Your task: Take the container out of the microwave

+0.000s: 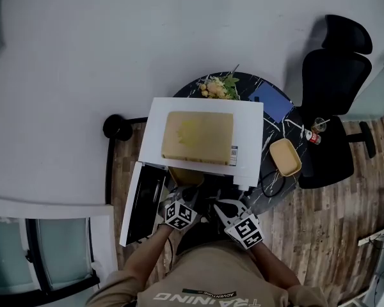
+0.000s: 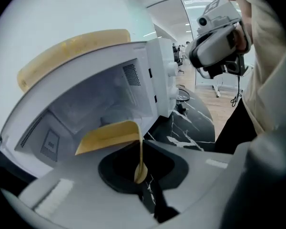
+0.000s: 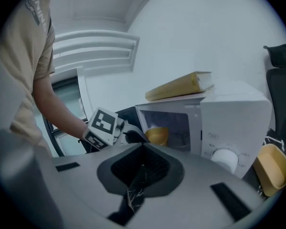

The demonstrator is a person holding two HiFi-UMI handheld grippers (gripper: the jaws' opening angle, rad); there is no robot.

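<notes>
Left gripper view, left tool (image 2: 141, 174) pinches container (image 2: 109, 136) wall, head view unclear

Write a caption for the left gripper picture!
Left gripper pinches the yellow container by its rim at the open microwave.

The microwave (image 1: 249, 126) stands open at the lower middle of the head view. Its door (image 1: 143, 203), swung out to the lower left, walls off that side. The container (image 1: 185, 176) and the left gripper (image 1: 182, 194), fingers clamped on its wall, fill the mouth. Right of the mouth, the control panel (image 3: 229, 128) and a second yellow tub (image 1: 285, 157) on the counter (image 1: 276, 132) narrow the way. There is room in front of the mouth, where the right gripper (image 1: 221, 206) hangs, fingers together. An office chair (image 1: 333, 75) blocks the counter's upper right.
</notes>
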